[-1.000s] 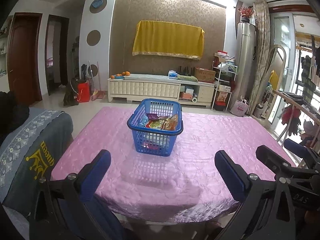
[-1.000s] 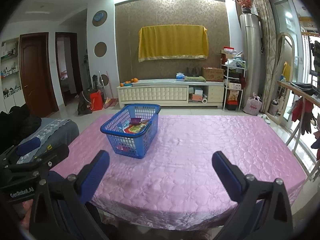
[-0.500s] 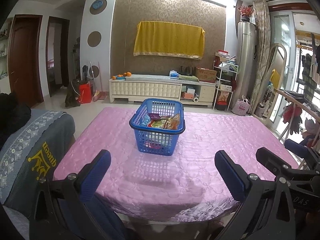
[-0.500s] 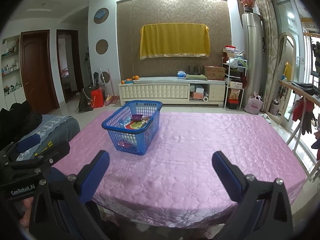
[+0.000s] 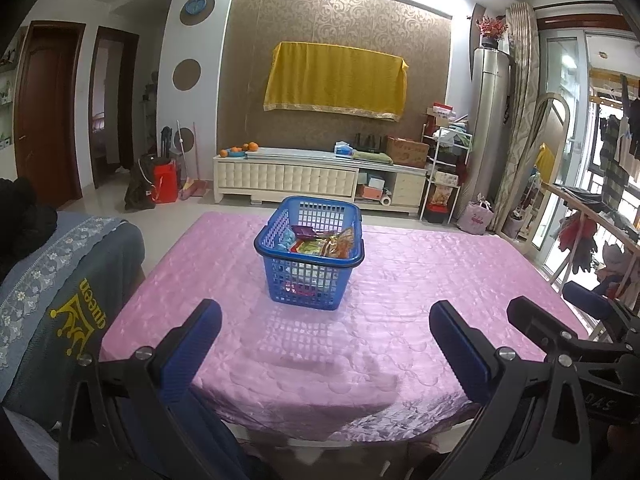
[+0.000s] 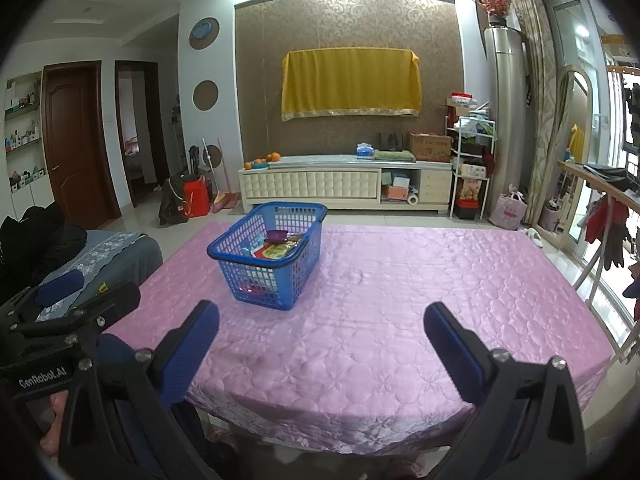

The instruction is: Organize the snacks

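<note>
— Toward table's (image 5: 400, 340) far left edge?
— Blue basket (image 5: 309, 254), snack packets (image 5: 320, 242) inside; cloth otherwise bare. I see left gripper (image 5: 325, 344) and right gripper (image 6: 320, 340) both spread, empty. Either snacks gathered, or awaiting unpacking.

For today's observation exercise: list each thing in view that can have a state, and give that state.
left gripper: open, empty
right gripper: open, empty
blue basket: upright on the table, holds snack packets
snack packets: inside the basket
left door: shut
doorway beside it: open
</note>
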The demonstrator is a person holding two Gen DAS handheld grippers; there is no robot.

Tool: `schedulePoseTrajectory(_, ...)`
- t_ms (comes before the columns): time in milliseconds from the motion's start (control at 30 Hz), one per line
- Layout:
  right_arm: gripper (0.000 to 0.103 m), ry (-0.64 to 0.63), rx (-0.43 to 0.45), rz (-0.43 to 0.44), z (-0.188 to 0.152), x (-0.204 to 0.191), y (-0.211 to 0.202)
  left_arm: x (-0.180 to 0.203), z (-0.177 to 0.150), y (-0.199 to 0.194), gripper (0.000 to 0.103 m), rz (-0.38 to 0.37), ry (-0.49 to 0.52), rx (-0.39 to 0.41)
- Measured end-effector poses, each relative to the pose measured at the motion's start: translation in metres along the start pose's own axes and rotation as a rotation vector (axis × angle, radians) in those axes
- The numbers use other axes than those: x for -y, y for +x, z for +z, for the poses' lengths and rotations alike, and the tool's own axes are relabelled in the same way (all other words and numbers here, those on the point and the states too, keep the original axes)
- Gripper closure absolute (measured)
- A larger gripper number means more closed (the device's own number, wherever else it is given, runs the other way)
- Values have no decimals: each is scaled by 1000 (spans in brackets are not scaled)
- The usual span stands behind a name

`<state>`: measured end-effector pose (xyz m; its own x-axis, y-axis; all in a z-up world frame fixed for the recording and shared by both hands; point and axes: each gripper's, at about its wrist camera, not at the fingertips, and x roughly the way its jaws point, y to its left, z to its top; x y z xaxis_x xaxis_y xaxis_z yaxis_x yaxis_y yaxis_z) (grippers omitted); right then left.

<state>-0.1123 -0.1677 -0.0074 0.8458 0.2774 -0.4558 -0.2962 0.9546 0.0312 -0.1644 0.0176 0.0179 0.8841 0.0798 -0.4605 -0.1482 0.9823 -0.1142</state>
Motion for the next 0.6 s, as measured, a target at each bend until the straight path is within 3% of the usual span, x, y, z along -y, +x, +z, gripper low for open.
schedulePoseTrajectory(600,0,-1,-14,3,-1,0,-1,-1,-3,-3,0,2,2,0)
